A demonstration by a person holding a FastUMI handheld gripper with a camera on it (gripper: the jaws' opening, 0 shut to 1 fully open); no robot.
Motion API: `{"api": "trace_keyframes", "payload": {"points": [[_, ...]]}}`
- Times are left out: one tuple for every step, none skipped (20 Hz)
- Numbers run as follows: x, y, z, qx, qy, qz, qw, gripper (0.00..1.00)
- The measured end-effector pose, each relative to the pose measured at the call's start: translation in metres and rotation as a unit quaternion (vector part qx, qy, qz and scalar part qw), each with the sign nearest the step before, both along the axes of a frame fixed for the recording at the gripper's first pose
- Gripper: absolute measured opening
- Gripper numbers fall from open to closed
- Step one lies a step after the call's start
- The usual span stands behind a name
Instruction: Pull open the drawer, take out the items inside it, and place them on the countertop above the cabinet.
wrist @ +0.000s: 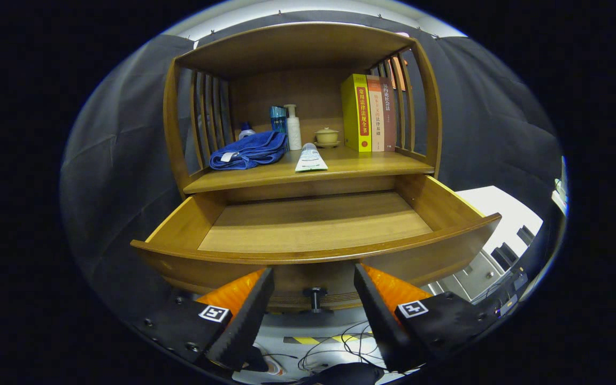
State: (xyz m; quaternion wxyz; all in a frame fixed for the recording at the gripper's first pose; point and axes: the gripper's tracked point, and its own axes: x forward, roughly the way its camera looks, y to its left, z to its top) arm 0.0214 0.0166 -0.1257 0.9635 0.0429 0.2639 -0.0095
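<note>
The wooden drawer (313,235) with curved front stands pulled out; its interior floor is bare wood. The gripper (313,291) is spread wide, fingers apart either side of the small dark drawer knob (315,297), neither touching it. On the wooden countertop (388,163) above: a folded blue towel (249,151), a white tube (310,158) lying flat near the front edge, a white pump bottle (293,127), a blue bottle (278,118), a small lidded ceramic cup (327,136), and three upright books (369,113), the nearest yellow.
</note>
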Motion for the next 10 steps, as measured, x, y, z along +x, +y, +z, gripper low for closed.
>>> {"api": "trace_keyframes", "payload": {"points": [[0.005, 0.0, 0.0, 0.0, -0.001, 0.0, 1.0, 0.99], [0.013, -0.001, 0.0, 0.001, -0.004, -0.001, 1.0, 0.99], [0.019, 0.0, 0.001, 0.002, -0.005, -0.001, 1.0, 0.99], [0.027, 0.0, 0.001, 0.003, -0.01, 0.0, 1.0, 0.99], [0.035, -0.001, 0.004, 0.003, -0.016, 0.0, 1.0, 0.99], [0.044, -0.001, 0.007, 0.002, -0.022, 0.001, 1.0, 0.99], [0.048, -0.001, 0.003, -0.002, -0.008, 0.004, 1.0, 0.98], [0.053, -0.002, 0.006, -0.003, -0.011, 0.004, 1.0, 0.99], [0.059, -0.003, 0.004, -0.002, -0.011, 0.005, 1.0, 0.99], [0.064, -0.004, 0.003, -0.001, -0.011, 0.006, 1.0, 0.98]]}}
